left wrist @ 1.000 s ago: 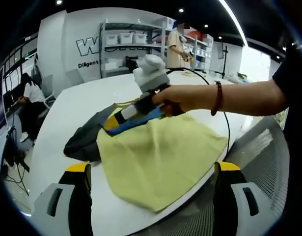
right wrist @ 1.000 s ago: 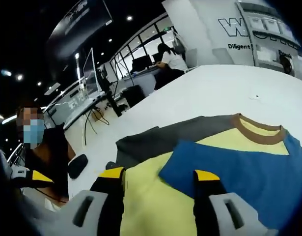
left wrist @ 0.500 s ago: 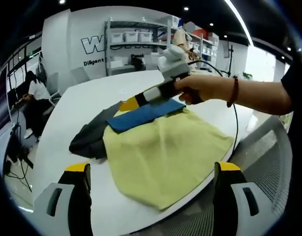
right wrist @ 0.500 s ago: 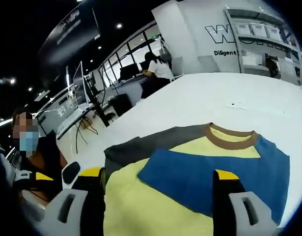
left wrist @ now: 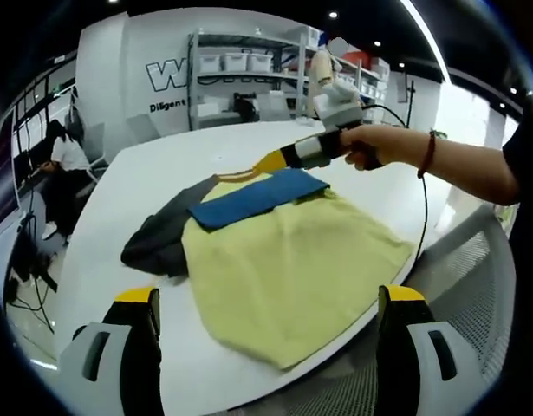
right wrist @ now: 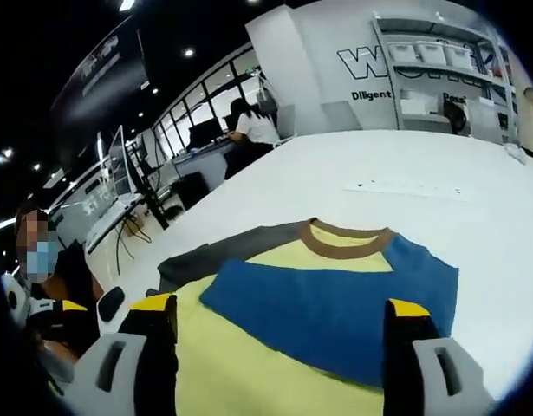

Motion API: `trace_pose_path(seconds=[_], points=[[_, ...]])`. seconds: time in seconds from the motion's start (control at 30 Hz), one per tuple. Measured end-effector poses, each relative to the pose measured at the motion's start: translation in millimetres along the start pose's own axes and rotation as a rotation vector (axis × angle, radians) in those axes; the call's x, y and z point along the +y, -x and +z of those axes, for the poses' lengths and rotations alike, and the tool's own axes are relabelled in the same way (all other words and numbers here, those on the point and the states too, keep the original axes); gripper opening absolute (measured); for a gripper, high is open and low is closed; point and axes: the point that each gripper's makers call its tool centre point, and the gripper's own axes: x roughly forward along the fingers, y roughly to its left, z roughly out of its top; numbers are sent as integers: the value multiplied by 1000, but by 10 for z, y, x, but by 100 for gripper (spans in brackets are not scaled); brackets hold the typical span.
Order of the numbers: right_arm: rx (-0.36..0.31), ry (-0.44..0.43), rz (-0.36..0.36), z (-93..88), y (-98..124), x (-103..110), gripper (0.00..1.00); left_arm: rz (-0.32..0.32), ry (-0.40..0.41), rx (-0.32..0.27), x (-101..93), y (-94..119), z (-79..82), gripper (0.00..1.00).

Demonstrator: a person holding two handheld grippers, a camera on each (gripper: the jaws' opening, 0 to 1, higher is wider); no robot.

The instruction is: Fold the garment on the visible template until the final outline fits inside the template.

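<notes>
1. Left gripper [left wrist: 264, 325], left gripper view: its jaws stand wide apart at the bottom of the view, nothing between them, held off the near edge of the bench [left wrist: 119, 225].
2. Right gripper [right wrist: 281, 334], right gripper view: its jaws likewise stand wide apart and grip nothing, held above the shirt's yellow body.
3. Shirt [left wrist: 283, 260], left gripper view: it lies flat on the white bench, its yellow body nearest, with one corner reaching the bench edge.
4. Blue sleeve [left wrist: 253, 196]: folded across the upper yellow body.
5. Grey sleeve [left wrist: 158, 243]: spread out to the left of the yellow body, lying on the bench.
6. In the left gripper view, the right gripper appears beyond the shirt, held by a hand [left wrist: 370, 146], its yellow tip over the collar end; from this angle I cannot tell if it touches the cloth.
7. Collar [right wrist: 346, 241], right gripper view: a brown band at the far end of the shirt, with the blue sleeve just below it and the grey sleeve to the left.
8. Shelves [left wrist: 240, 78]: stand against the far wall, holding white bins.
9. Seated person [left wrist: 62, 160]: at a desk to the far left.
</notes>
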Motion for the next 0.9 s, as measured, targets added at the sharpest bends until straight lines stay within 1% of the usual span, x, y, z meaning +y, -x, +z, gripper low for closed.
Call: trace_pose_path(seconds=[0.07, 0.13, 0.2, 0.27, 0.33, 0.43, 0.57, 0.63, 0.67, 0.7, 0.77, 0.8, 0.83, 0.9], points=[[3, 1, -10, -11, 27, -48, 98, -2, 1, 2, -5, -2, -2, 99], [5, 1, -36, -27, 90, -146, 98, -2, -2, 0, -6, -6, 3, 99], [5, -2, -76, -54, 193, -328, 97, -7, 13, -6, -16, -12, 14, 99], [18, 4, -121, -106, 266, -464, 95, -8, 16, -6, -21, -15, 14, 99], [17, -19, -158, -163, 345, -618, 93, -8, 20, -9, -28, -16, 22, 99], [33, -40, -188, -250, 405, -737, 87, -4, 29, -28, -30, -10, 57, 99], [35, -56, -200, -305, 449, -802, 78, 5, 37, -37, -11, -2, 69, 99], [43, -60, -213, -361, 481, -827, 73, 6, 37, -44, -9, 3, 79, 99], [46, -60, -220, -383, 495, -832, 69, 7, 37, -43, -8, 4, 78, 99], [55, -58, -251, -418, 523, -885, 64, 11, 34, -45, -1, 5, 80, 99], [59, -53, -265, -455, 546, -902, 54, 27, 23, -54, 21, 17, 94, 99], [54, -62, -286, -472, 565, -934, 50, 31, 15, -58, 24, 23, 98, 99], [55, -64, -291, -481, 568, -945, 47, 31, 17, -58, 24, 24, 98, 99], [68, -80, -314, -536, 563, -1008, 42, 29, 24, -66, 30, 27, 108, 99]])
